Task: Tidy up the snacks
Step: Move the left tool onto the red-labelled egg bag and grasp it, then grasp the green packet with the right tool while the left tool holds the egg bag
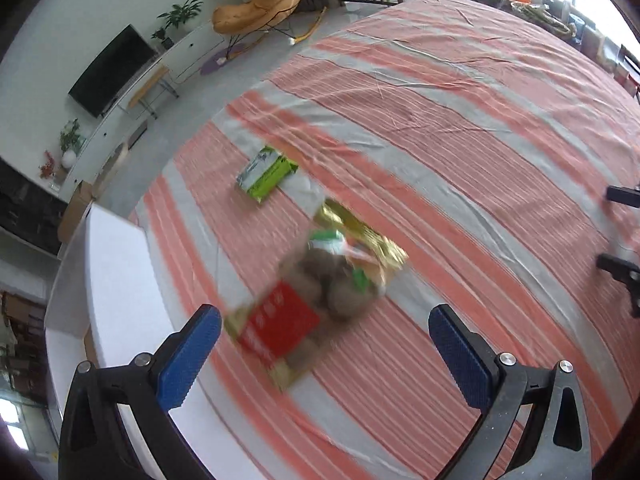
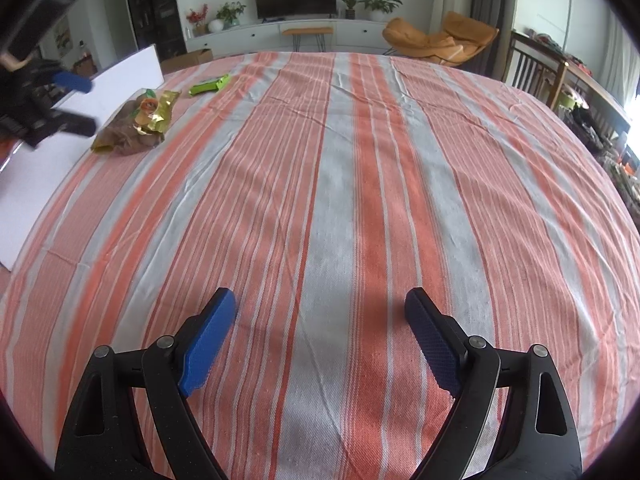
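Evidently the left gripper point(image 1: 325, 322) hung with jaws released over the gold-and-brown snack bag point(image 1: 320, 284), near the white foam box point(image 1: 116, 264), likely its destination. A green flat snack packet point(image 1: 267, 175) lay beyond on the striped-cloth counter point(image 2: 360, 160). Right gripper point(image 2: 320, 320) idled, jaws wide, nothing between them.

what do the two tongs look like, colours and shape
Both are alike. The left tongs and right tongs have matte black plastic arms with triangular cut-outs and round silver bolt heads. Each finger carries a flat blue pad with a fine knurled texture. No cables, markings or sleeves show.
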`<state>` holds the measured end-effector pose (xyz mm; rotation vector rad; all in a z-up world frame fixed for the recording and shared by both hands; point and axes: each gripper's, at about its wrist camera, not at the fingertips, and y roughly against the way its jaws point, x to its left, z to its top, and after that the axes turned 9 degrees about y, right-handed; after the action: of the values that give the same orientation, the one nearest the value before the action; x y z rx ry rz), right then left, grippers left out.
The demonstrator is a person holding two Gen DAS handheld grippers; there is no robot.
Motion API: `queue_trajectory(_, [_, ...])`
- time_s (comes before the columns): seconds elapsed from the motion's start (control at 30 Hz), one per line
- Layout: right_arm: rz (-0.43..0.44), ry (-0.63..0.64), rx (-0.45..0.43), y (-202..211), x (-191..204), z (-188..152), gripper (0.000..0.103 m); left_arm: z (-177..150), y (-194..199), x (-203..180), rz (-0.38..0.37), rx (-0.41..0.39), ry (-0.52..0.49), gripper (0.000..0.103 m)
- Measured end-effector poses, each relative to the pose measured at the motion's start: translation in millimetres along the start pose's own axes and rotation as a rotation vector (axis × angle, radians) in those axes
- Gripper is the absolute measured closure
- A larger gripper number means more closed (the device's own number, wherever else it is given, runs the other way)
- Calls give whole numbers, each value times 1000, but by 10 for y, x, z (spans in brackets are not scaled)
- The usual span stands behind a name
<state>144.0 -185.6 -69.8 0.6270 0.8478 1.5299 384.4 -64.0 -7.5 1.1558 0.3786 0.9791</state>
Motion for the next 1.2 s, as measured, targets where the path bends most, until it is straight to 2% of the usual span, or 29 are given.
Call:
queue_trajectory(0.1, [15, -12, -8, 4, -19, 2, 14, 81, -271, 38, 36, 5, -55, 0])
queue_trajectory(0.2, [31, -25, -16, 11, -39, 1, 14, 123, -495, 174, 13, 34, -4, 0])
queue_trajectory(0.23, [34, -27, -17, 12, -44, -2, 14, 121, -575, 244, -19, 56, 44, 1])
queue_trajectory(0.3, [33, -26, -17, 11, -45, -1, 14, 79, -650, 371, -70, 90, 165, 18])
queue_trajectory(0.33, [30, -24, -15, 7, -35, 2, 14, 59, -640, 420, -68, 77, 223, 21])
queue_trajectory(0.37, [28, -23, -15, 6, -38, 1, 14, 5, -607, 466, -34, 65, 301, 25])
queue_trajectory(0.5, [26, -21, -13, 7, -41, 2, 14, -393, -394, 513, 30, 58, 605, 26])
queue_trajectory(0.57, [25, -21, -13, 7, -40, 3, 14, -735, -170, 413, 16, 53, 746, 26])
queue_trajectory(0.6, [24, -20, -13, 6, -40, 3, 14, -843, -96, 350, 2, 46, 771, 26])
queue_trajectory(0.67, [20, -17, -11, 4, -32, 3, 14, -1097, 78, 154, 3, 19, 781, 25])
queue_trajectory(0.73, [11, -9, -6, -2, -14, 8, 14, -1243, 170, -6, 39, -24, 737, 23])
queue_trajectory(0.8, [-4, 2, 2, -10, 15, 14, 14, -1362, 181, -123, 87, -61, 682, 15])
queue_trajectory(0.9, [-10, 7, 5, -15, 28, 11, 14, -1505, 152, -145, 114, -121, 642, 4])
queue_trajectory(0.97, [-11, 8, 5, -16, 26, 7, 14, -1569, 142, -95, 101, -151, 668, 2])
queue_trajectory(1.07, [-11, 7, 5, -13, 26, 5, 14, -1509, 77, -70, 90, -143, 693, 0])
queue_trajectory(1.13, [-13, 10, 7, -15, 31, 3, 13, -1510, 17, -22, 56, -140, 728, 0])
queue_trajectory(1.2, [-1, 12, 6, -15, 28, -1, 11, -1538, 29, -17, 61, -146, 745, 0])
